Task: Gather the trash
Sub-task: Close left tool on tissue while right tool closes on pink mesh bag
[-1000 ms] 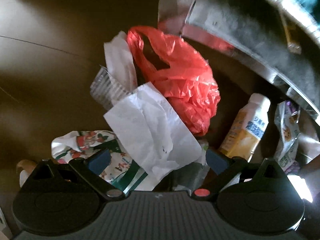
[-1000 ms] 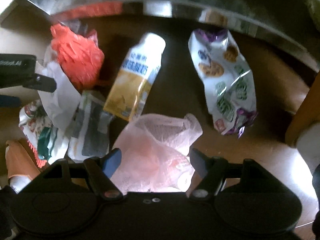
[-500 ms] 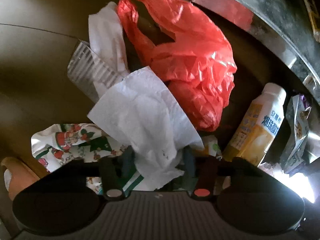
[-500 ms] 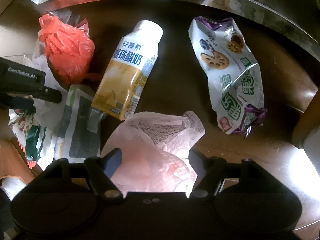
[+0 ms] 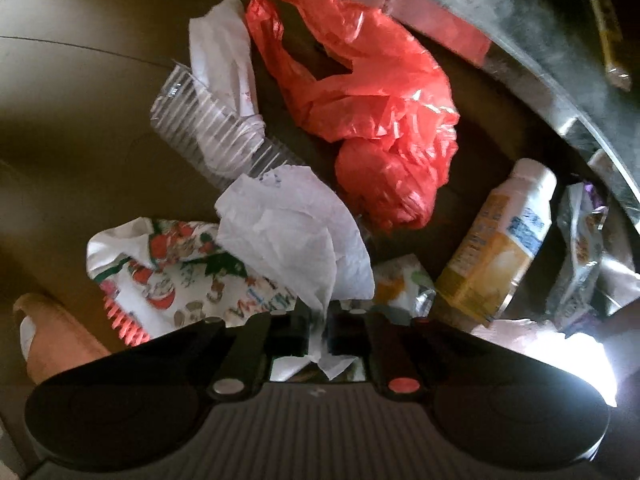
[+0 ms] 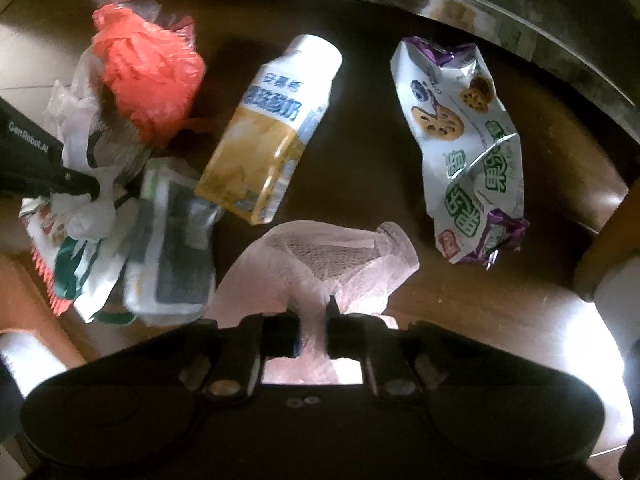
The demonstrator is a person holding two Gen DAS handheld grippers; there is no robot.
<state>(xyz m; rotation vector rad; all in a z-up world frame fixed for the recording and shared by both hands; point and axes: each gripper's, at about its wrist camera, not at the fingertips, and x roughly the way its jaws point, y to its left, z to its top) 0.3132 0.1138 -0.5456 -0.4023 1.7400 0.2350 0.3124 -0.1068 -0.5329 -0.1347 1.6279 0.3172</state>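
- We see a dark brown wooden surface (image 6: 372, 152), glossy where light falls on it.
- A curved, shiny metal rim (image 6: 500, 20) runs along the far side; we see it too in the left view, far right (image 5: 532, 60).
- Strong light blows out the near right (image 6: 592, 344).
- At right stands a lighter wooden piece (image 6: 612, 240), only partly seen.

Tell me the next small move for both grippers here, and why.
Probably lift both straight up a little. The left gripper is shut on the white tissue and the right gripper is shut on the pink mesh bag, so both pieces look held, and raising them would free them from the pile.
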